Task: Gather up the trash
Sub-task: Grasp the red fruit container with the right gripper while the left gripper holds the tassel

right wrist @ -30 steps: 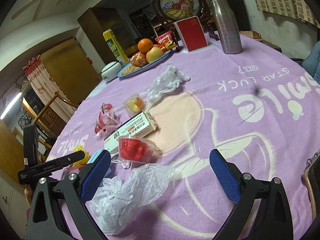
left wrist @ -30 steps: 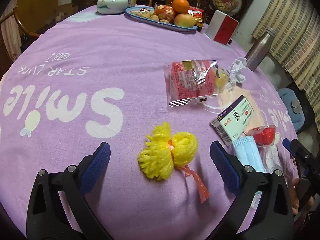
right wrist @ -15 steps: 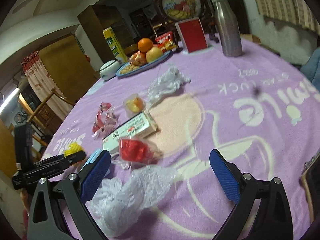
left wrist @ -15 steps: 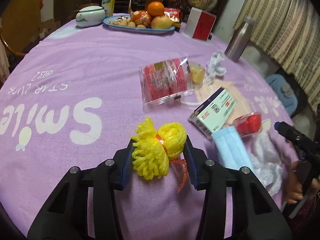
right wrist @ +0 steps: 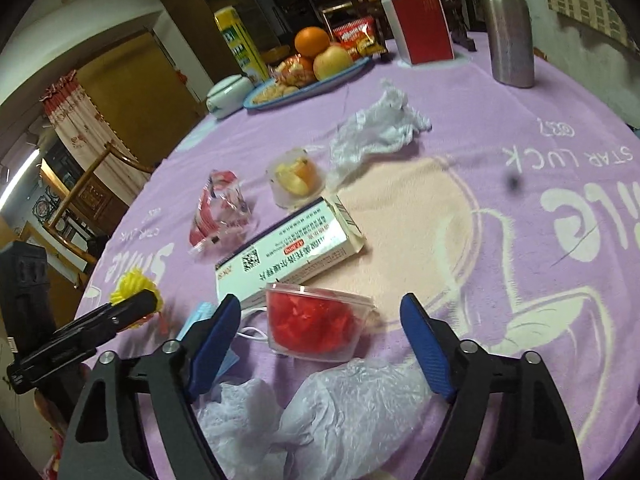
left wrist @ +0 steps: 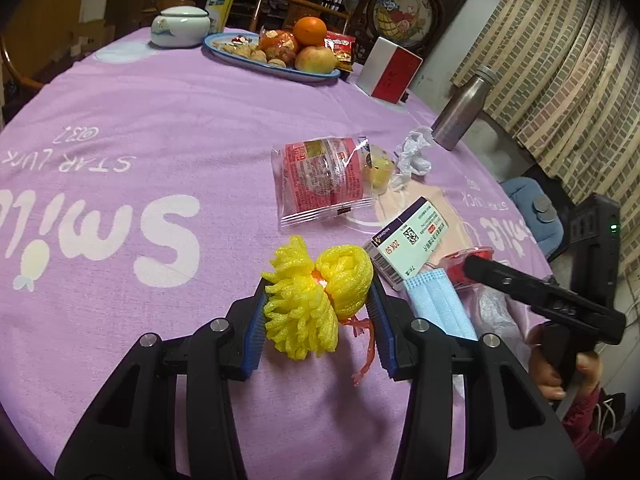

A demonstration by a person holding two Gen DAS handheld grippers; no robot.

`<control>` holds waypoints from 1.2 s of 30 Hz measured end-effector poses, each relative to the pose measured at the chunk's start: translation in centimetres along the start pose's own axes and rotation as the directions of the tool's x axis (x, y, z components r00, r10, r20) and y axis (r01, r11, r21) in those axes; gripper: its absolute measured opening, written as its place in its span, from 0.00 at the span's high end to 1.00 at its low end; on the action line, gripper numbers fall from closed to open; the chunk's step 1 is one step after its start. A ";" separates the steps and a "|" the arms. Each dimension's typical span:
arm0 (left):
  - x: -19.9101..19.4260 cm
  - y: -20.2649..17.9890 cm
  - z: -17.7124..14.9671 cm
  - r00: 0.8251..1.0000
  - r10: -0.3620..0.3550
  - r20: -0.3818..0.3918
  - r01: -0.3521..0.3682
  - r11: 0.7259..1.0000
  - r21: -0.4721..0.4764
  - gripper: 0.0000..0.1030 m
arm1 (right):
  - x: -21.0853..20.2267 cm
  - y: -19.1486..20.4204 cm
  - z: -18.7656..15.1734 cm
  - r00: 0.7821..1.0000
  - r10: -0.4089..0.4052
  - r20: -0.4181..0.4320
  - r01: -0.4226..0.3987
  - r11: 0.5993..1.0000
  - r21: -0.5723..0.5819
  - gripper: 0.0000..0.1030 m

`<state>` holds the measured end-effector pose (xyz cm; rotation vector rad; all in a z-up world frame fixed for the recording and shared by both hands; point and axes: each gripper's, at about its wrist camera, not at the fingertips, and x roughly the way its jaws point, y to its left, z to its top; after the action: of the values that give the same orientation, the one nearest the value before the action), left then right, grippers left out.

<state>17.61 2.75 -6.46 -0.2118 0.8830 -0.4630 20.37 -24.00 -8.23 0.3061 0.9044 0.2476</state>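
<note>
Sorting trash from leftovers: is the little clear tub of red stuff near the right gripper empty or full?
Full: the clear tub is packed with red chunks up to its rim and stands upright on the tablecloth.

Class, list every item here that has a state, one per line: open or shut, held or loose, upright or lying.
Left gripper: shut on yellow foam fruit net.
Right gripper: jaws closing, clear cup of red pieces between them, not pressed.
White medicine carton: lying flat, end flap open.
Steel bottle: upright.
Blue face mask: lying loose.
</note>
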 end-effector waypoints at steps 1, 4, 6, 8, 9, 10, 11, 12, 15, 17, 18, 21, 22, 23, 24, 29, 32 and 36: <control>0.0 0.1 0.0 1.000 -0.010 -0.005 0.010 1.000 -0.003 0.55 | 0.3 0.0 0.0 1.000 -0.002 -0.011 0.002 1.000 0.001 0.29; 0.1 0.1 0.1 1.000 -0.019 -0.007 0.019 1.000 -0.008 0.55 | 0.8 0.0 0.1 1.000 0.013 -0.022 -0.013 1.000 0.003 0.44; -0.1 0.2 0.1 1.000 -0.013 0.002 0.013 1.000 -0.015 0.55 | 0.2 -0.2 0.1 1.000 0.023 0.014 -0.023 1.000 0.021 0.44; -0.5 0.4 0.1 1.000 -0.017 0.011 0.017 1.000 -0.023 0.55 | -1.0 -0.2 0.1 0.998 0.020 0.067 -0.022 0.999 0.027 0.44; -0.7 0.4 0.0 0.999 -0.030 0.010 0.030 0.999 -0.027 0.55 | -1.5 -0.2 0.2 0.996 0.033 0.081 -0.036 0.999 0.031 0.44; -0.8 0.5 -0.1 0.999 -0.039 0.011 0.039 0.999 -0.024 0.55 | -2.1 -0.2 0.3 0.994 0.055 0.092 -0.058 0.998 0.034 0.44; -1.1 0.4 -0.2 0.999 -0.039 0.015 0.039 0.999 -0.017 0.55 | -2.5 -0.1 0.4 0.993 0.063 0.098 -0.067 0.997 0.032 0.44; -1.5 0.2 -0.3 0.999 -0.025 0.021 0.025 1.000 -0.009 0.55 | -2.9 0.0 0.4 0.992 0.070 0.107 -0.073 0.997 0.029 0.44; -2.6 0.1 -0.6 0.999 -0.016 0.032 0.016 1.000 -0.008 0.55 | -4.3 0.7 0.5 0.987 0.091 0.129 -0.093 0.996 0.005 0.44; -3.7 0.1 -0.6 0.999 -0.022 0.044 0.023 1.000 -0.017 0.55 | -5.0 1.0 0.4 0.985 0.106 0.139 -0.106 0.994 -0.002 0.44; -4.5 -0.1 -0.6 0.998 -0.014 0.056 0.015 1.000 -0.014 0.55 | -5.4 1.3 0.3 0.982 0.117 0.147 -0.117 0.993 -0.007 0.44; -6.1 -0.5 -0.9 0.997 0.009 0.083 -0.009 1.000 -0.002 0.55 | -6.7 2.2 -0.1 0.976 0.141 0.168 -0.139 0.990 -0.028 0.44; -6.7 -0.7 -1.1 0.996 0.016 0.092 -0.016 1.000 0.001 0.55 | -7.2 2.5 -0.3 0.974 0.147 0.174 -0.143 0.989 -0.036 0.44; -7.4 -0.8 -1.3 0.995 0.023 0.101 -0.023 1.000 0.003 0.55 | -7.6 2.8 -0.5 0.972 0.153 0.180 -0.147 0.988 -0.046 0.44; -7.8 -0.9 -1.4 0.994 0.028 0.107 -0.029 1.000 0.003 0.55 | -8.1 3.3 -0.7 0.969 0.164 0.186 -0.156 0.986 -0.058 0.44; -10.8 -1.4 -2.8 0.987 0.061 0.149 -0.063 0.998 0.005 0.55 | -9.8 5.1 -1.7 0.958 0.205 0.198 -0.189 0.977 -0.099 0.44; -12.5 -1.3 -3.7 0.981 0.080 0.175 -0.081 0.997 0.000 0.55 | -10.7 6.2 -2.3 0.951 0.236 0.197 -0.216 0.969 -0.120 0.44; -15.0 -1.0 -4.8 0.972 0.106 0.210 -0.106 0.994 -0.010 0.55 | -11.8 7.8 -3.1 0.943 0.269 0.198 -0.241 0.958 -0.153 0.44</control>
<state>5.44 9.03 1.29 -0.2072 0.6832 -0.3346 10.23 -20.22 1.41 0.3263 0.6285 0.5006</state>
